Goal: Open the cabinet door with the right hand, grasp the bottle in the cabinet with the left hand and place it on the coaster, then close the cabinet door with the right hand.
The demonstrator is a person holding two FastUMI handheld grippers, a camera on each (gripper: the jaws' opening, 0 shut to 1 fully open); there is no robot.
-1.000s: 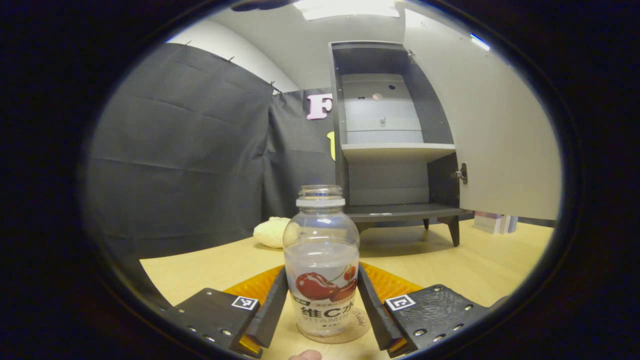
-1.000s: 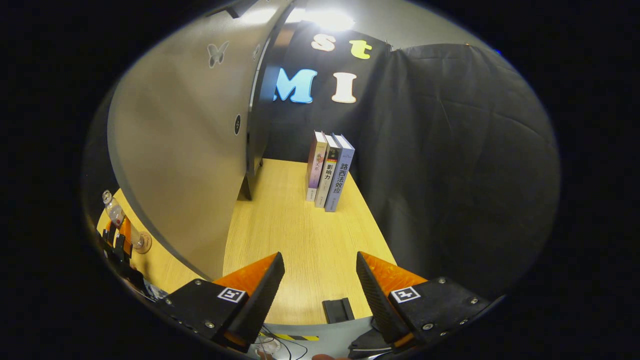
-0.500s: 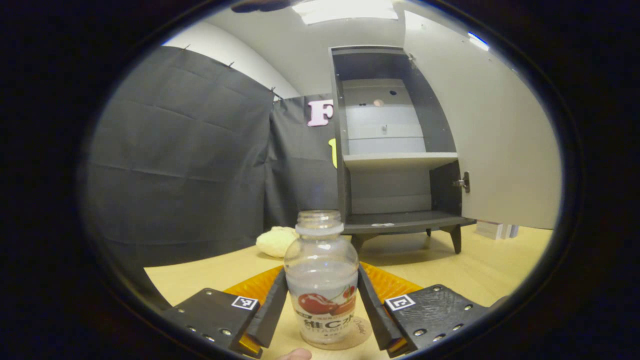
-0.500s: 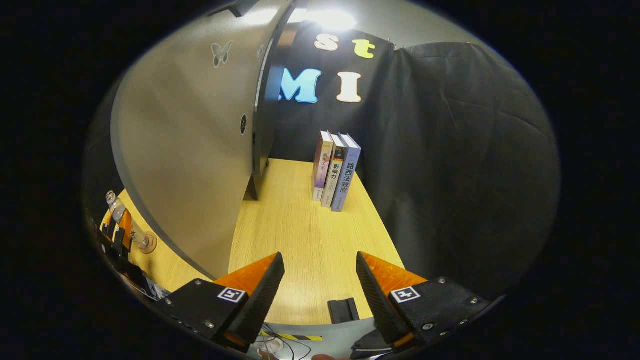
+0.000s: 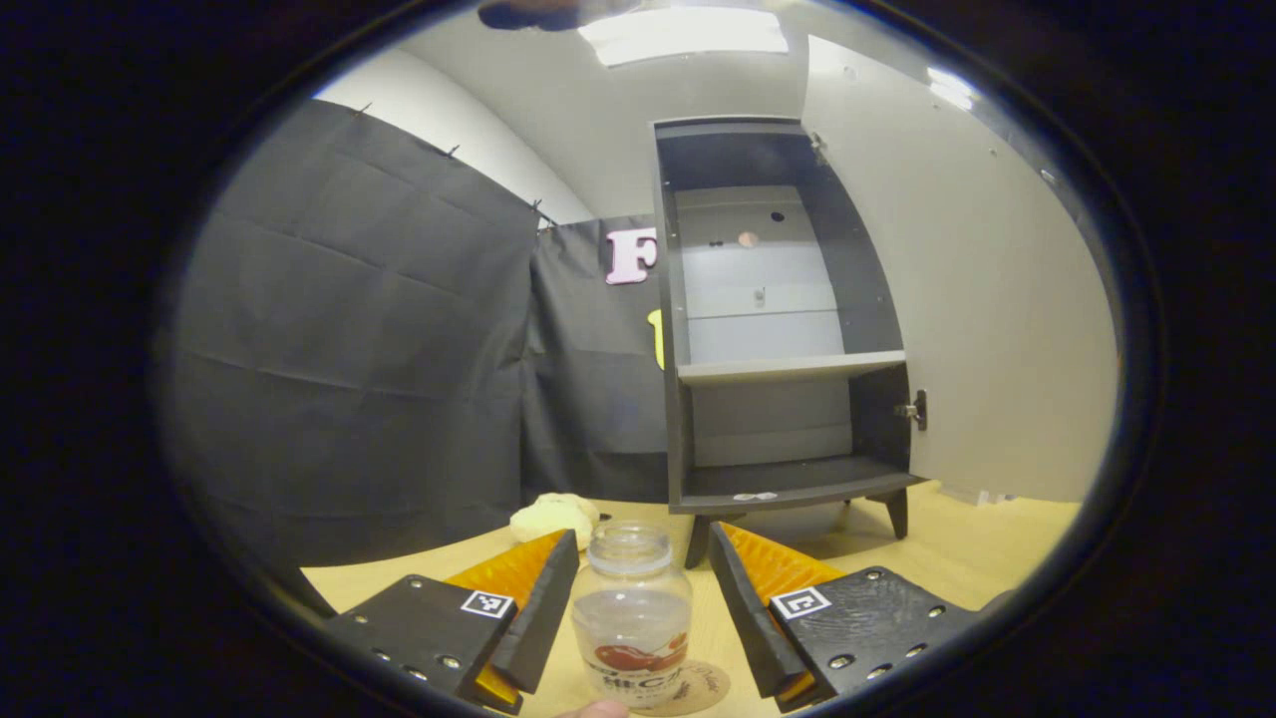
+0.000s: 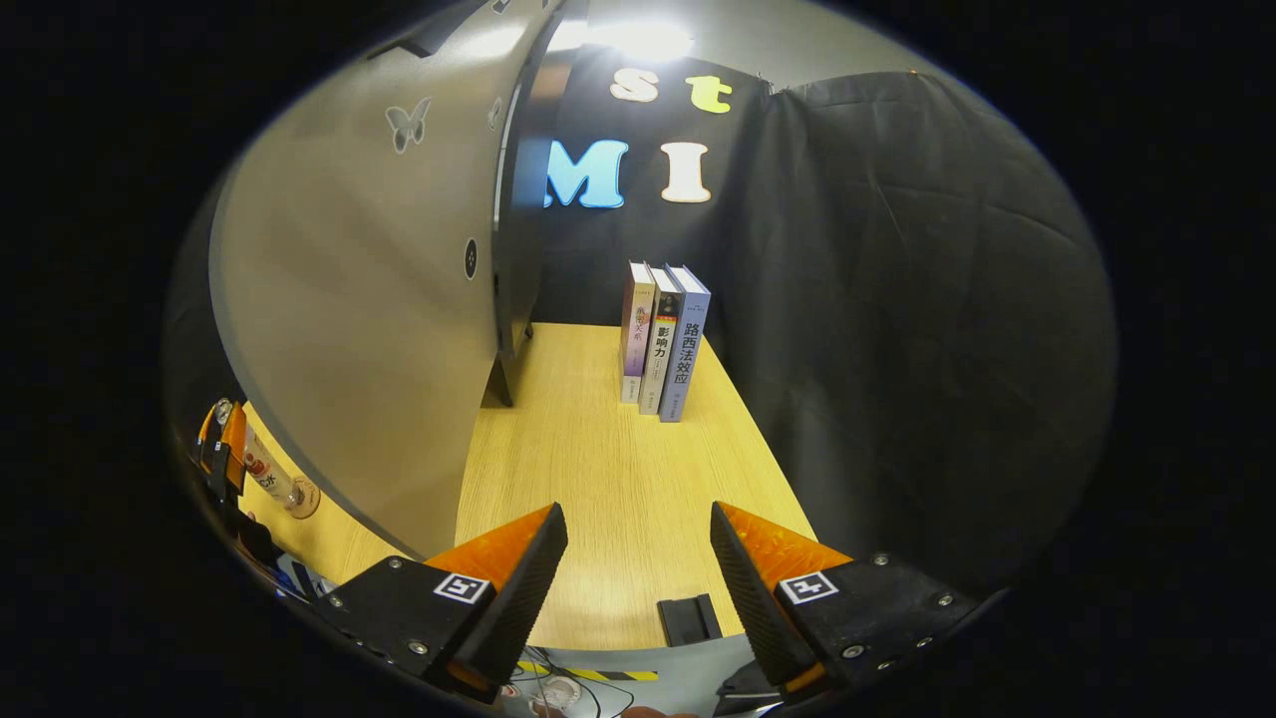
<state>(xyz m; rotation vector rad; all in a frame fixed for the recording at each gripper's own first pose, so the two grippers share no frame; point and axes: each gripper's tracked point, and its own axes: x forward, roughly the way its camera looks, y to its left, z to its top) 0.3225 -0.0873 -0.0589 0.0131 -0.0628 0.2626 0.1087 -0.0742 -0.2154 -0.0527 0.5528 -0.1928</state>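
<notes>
Bottle point(image 5: 631, 623) stands upright on coaster point(image 5: 698, 686) on table point(image 5: 982, 553), between left gripper point(image 5: 638, 598) jaws, released, gaps either side; placement apparently done. Cabinet point(image 5: 773, 329) stands empty behind, cabinet door point(image 5: 987, 299) swung wide. Right gripper point(image 6: 638, 558), jaws apart and grasping nothing, hovers over bare table near door's outer face point(image 6: 369, 329); books point(image 6: 663, 339) well clear. Closing swing looks unobstructed.

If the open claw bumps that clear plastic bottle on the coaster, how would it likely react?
The capless clear plastic bottle looks nearly empty, so probably light and easily tipped. Standing upright on the round cork coaster, its round body would likely roll if toppled.
</notes>
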